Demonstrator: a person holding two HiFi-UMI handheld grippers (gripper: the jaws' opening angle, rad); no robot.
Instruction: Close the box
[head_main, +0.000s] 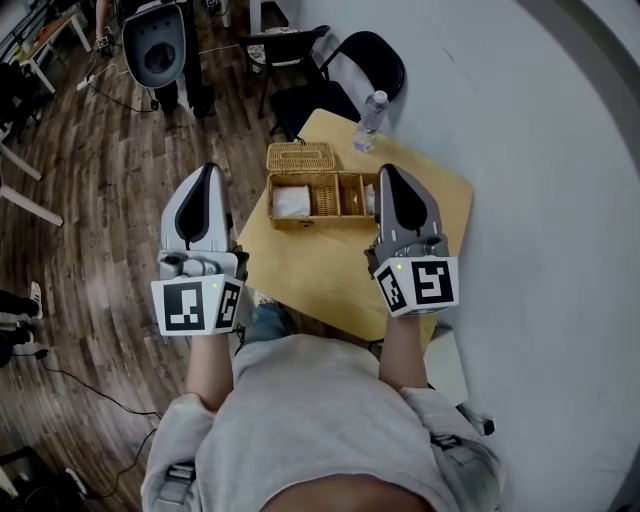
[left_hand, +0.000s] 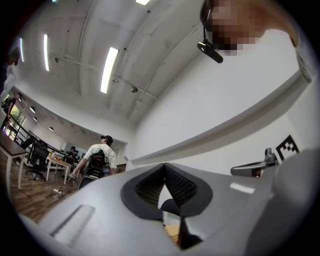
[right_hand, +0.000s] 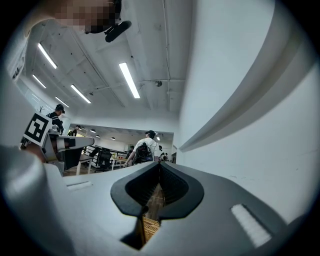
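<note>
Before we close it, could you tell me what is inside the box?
The box holds a white folded item at left; its middle looks bare. The right tongs mostly hide the right compartment.

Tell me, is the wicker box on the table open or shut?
Open. The wicker box has its lid lying back behind it, and its inside shows.

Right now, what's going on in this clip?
A person holds a gripper in each hand over a small wooden table. On it stands an open wicker box, its lid folded back behind it and a white item in its left compartment. A water bottle stands at the far corner. The left claw and right claw are both shut and empty, flanking the box. Closing has not started.
</note>
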